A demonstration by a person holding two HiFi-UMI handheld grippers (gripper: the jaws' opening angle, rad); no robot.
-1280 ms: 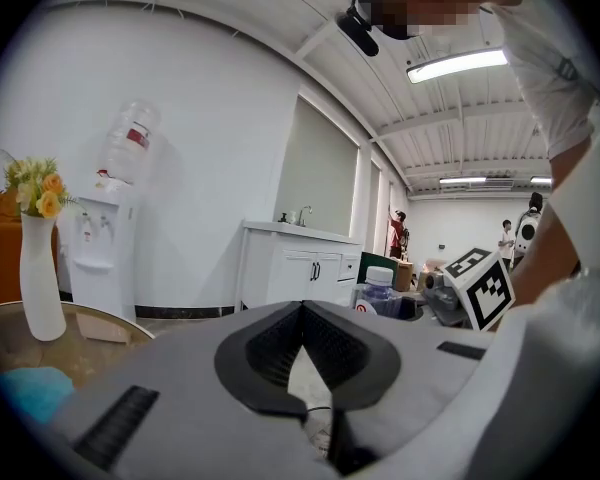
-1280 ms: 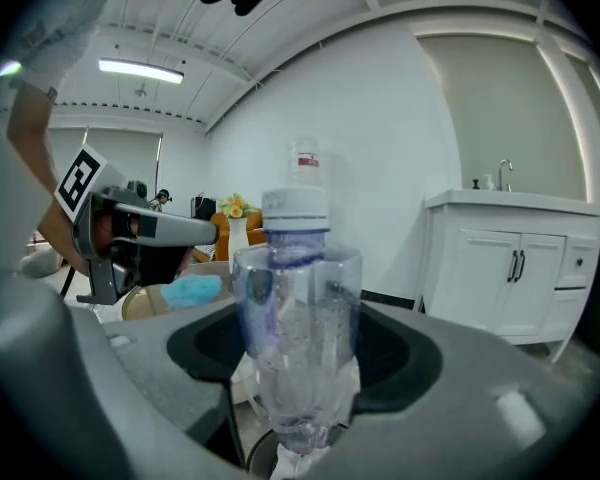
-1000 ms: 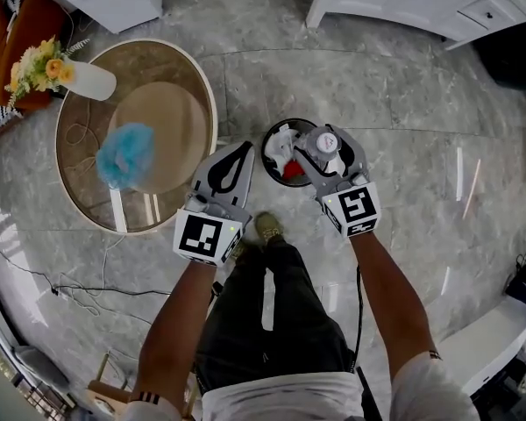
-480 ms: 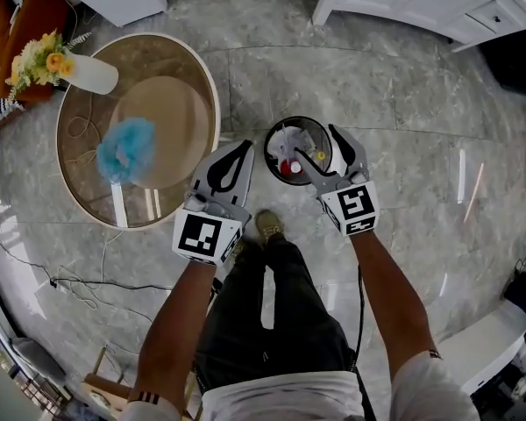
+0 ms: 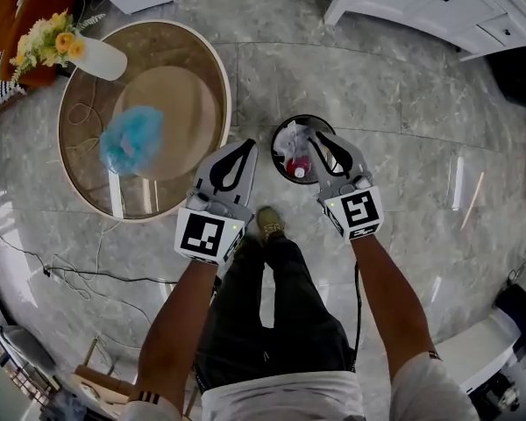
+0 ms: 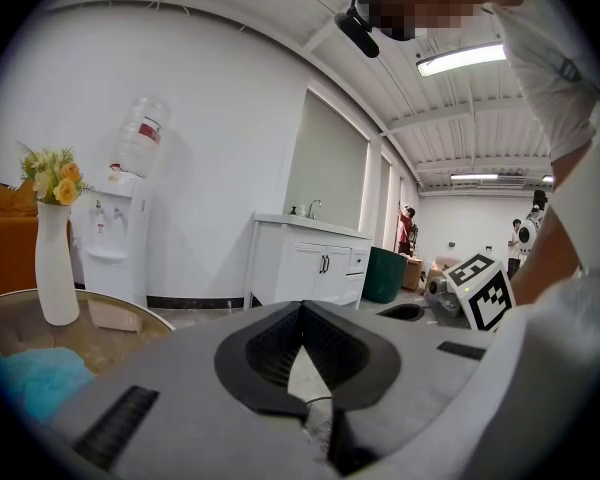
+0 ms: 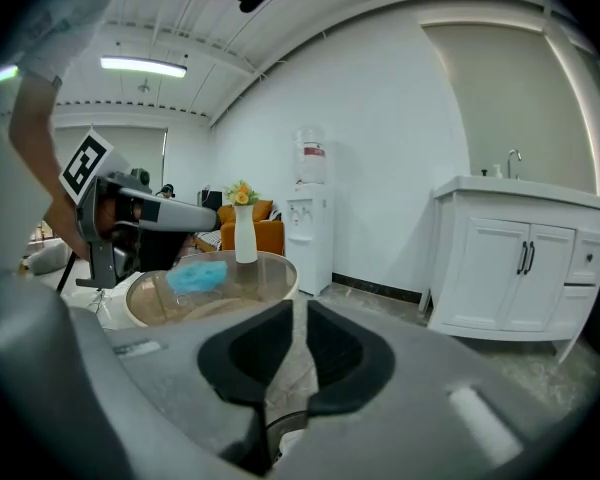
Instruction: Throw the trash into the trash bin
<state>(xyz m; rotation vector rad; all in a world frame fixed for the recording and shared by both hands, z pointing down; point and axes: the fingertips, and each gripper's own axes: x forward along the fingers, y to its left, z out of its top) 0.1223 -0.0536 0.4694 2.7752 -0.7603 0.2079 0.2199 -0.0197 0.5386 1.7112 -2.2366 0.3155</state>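
Over the round black trash bin [image 5: 275, 147], the right tool [image 5: 321, 139] tilted gently down on an outstretched forearm — its grey jaws had just been closing to a slit, empty. Crumpled white-and-red trash [image 5: 294, 152] lay inside; the left tool [image 5: 244, 147] had its jaws together, empty.

Probably an office lounge: water dispenser [image 6: 120, 233], sink cabinet [image 6: 305, 266], marble floor [image 5: 377, 86].

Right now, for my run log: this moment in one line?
right claw: over bin, just been closing, empty | left claw: shut, empty | trash: in bin
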